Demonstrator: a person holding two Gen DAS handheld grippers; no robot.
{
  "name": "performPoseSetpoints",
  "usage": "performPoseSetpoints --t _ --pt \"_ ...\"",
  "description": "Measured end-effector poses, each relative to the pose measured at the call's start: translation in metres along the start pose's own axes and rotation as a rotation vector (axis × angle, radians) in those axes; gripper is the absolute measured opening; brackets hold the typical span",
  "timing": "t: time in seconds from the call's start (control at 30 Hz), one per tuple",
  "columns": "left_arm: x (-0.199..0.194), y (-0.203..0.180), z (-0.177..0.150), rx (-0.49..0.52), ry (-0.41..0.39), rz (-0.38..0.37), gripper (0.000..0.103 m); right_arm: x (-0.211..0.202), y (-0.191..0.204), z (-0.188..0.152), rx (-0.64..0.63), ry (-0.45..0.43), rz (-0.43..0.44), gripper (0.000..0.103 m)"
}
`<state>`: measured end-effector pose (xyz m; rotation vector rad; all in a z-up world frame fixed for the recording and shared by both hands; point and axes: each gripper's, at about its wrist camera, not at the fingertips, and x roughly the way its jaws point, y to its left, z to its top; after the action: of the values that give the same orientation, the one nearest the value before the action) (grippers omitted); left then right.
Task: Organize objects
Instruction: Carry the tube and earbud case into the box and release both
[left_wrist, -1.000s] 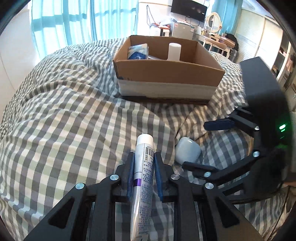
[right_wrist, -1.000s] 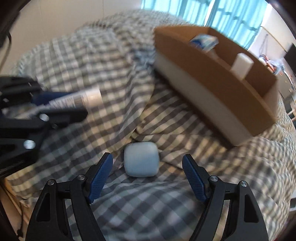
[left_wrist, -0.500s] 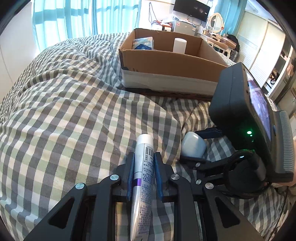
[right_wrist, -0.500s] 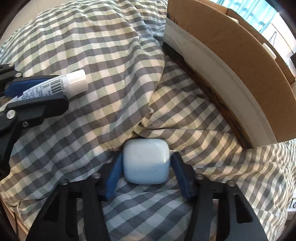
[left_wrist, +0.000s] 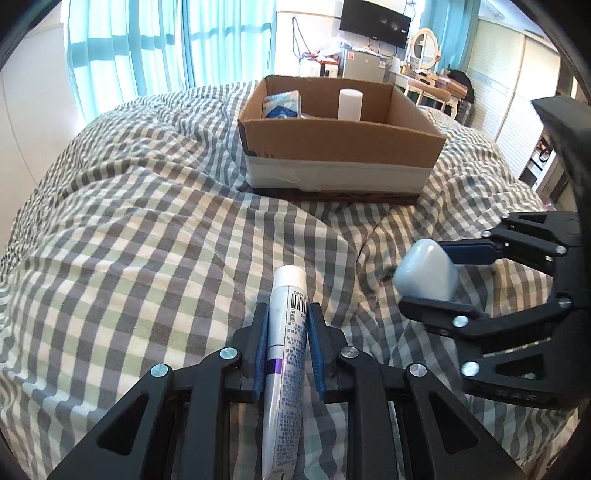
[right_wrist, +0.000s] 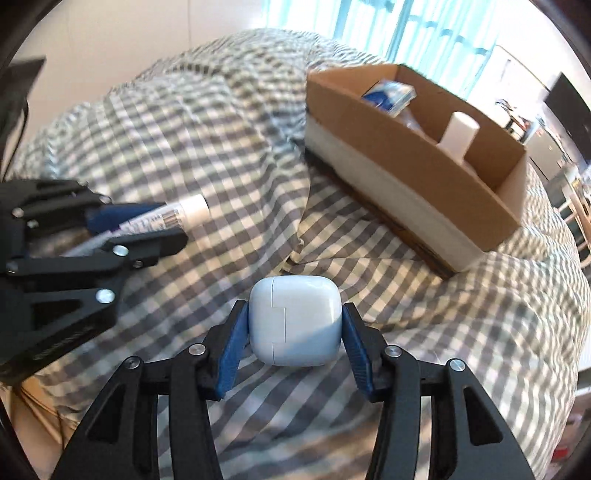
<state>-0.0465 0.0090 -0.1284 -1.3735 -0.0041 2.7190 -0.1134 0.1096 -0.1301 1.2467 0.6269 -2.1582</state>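
Both grippers, left gripper (left_wrist: 286, 328) and right gripper (right_wrist: 293, 332), share one build: matte black skeletal linkage arms with triangular cut-outs, silver screw heads at pivots, ribbed blue pads lining the jaws.

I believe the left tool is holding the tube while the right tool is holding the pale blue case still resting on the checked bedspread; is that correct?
Not quite. The right tool grips the pale blue case, but the case is lifted clear of the checked bedspread, as the left wrist view shows. The left tool does hold the tube.
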Motion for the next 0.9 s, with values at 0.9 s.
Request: performPoseSetpoints --t 0.9 --pt "-0.050 0.002 0.149 0.091 -0.263 -0.090 0.020 -0.103 -0.044 0.084 0.140 -0.293 -0.147 0.050"
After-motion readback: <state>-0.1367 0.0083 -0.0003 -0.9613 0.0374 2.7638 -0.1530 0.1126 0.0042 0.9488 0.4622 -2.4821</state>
